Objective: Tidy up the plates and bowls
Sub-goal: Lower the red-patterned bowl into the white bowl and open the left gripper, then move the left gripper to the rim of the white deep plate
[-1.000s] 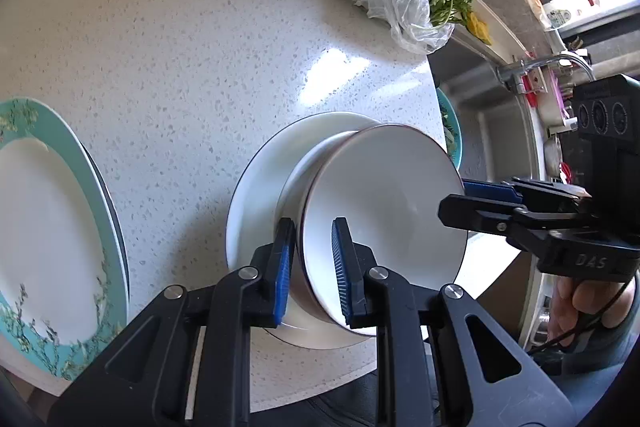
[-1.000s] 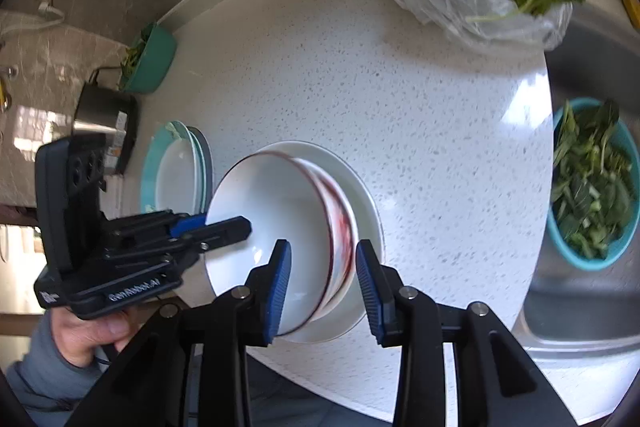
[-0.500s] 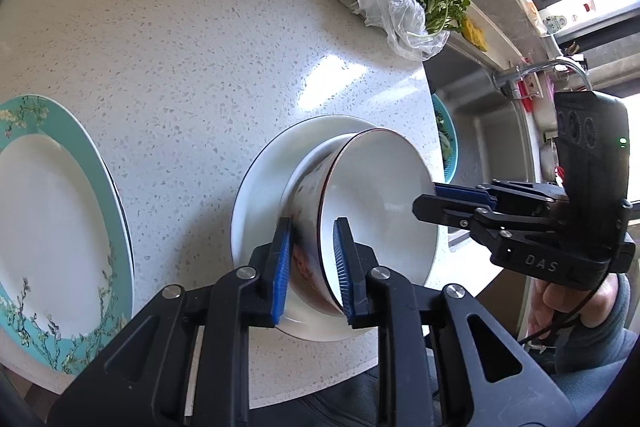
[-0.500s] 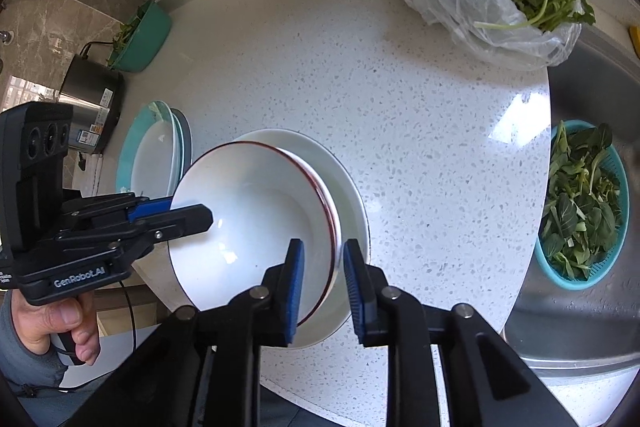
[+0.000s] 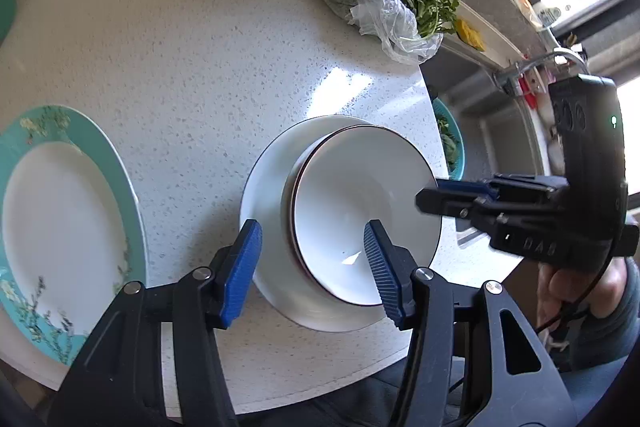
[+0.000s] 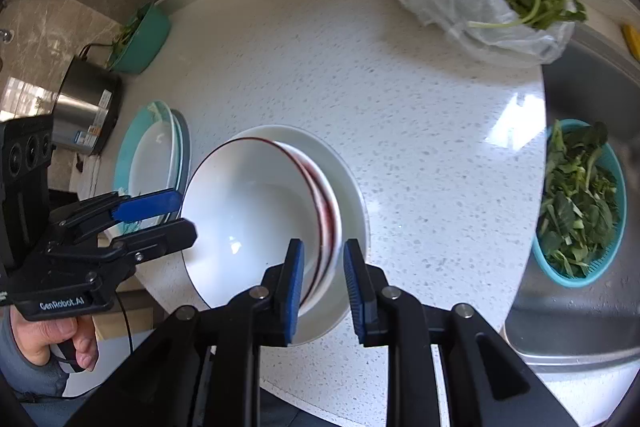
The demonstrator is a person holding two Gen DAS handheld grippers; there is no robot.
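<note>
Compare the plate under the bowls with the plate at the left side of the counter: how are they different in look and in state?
The plain white plate has no pattern; the teal-rimmed plate has a teal border with flowers. The white plate carries the stacked red-rimmed bowls; the teal-rimmed plate holds nothing. In the right wrist view the teal-rimmed plate tops a stack of plates, while the white plate seems to lie alone. Both are round with a white centre and lie flat on the speckled counter.

The bowl (image 5: pixel 360 211) was white with a thin dark red rim and sat on a plain white plate (image 5: pixel 264 195). Another plate (image 5: pixel 60 211) had a teal border with pale blossom sprigs. The counter (image 5: pixel 180 67) was white, finely speckled. A basket (image 6: pixel 612 203), possibly plastic, was teal.
</note>
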